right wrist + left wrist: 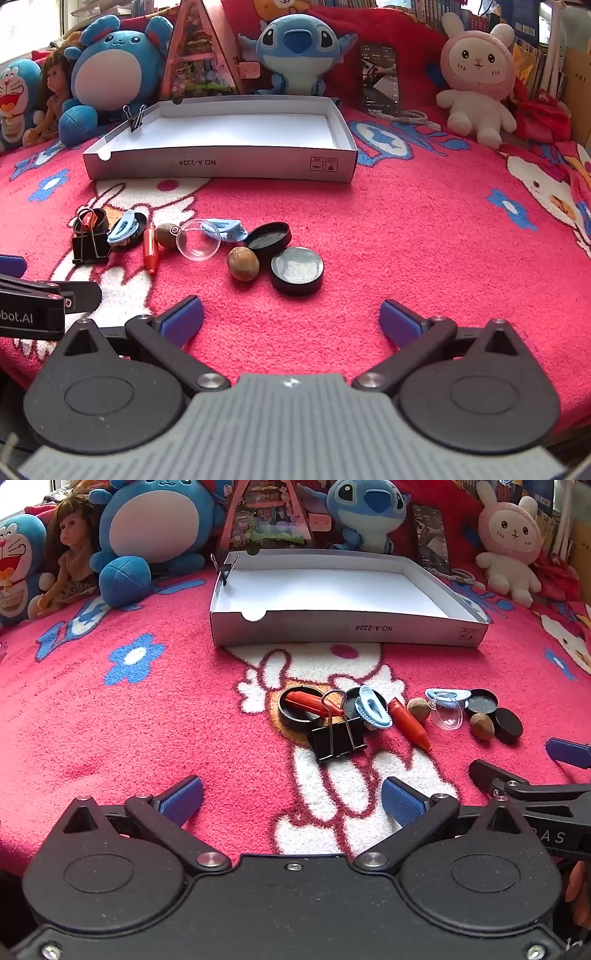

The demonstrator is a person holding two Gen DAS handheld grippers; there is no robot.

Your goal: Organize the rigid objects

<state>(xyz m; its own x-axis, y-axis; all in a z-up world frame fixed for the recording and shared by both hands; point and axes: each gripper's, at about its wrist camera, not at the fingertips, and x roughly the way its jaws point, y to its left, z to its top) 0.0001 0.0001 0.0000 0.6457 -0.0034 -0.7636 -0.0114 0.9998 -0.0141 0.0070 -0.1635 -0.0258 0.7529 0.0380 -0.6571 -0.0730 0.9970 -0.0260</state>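
A pile of small objects lies on the pink blanket: a black binder clip [338, 736] [88, 245], red crayons [410, 718] [150, 251], blue clips [373, 705] [227, 228], black round lids [297, 270] [508, 725], two nuts [242, 263] [481, 726] and a clear dome [198, 240]. A white shallow box [332, 627] [221, 162] stands behind them, with a small binder clip [133, 117] on its left wall. My left gripper [291, 799] is open, just short of the big clip. My right gripper [291, 319] is open, just short of the lids.
Plush toys line the back: a blue round one [110, 74], Stitch [299, 51], a pink rabbit [476, 77], Doraemon [18, 565], plus a doll [70, 554]. A triangular toy house [199, 55] and a phone [380, 79] lean behind the box.
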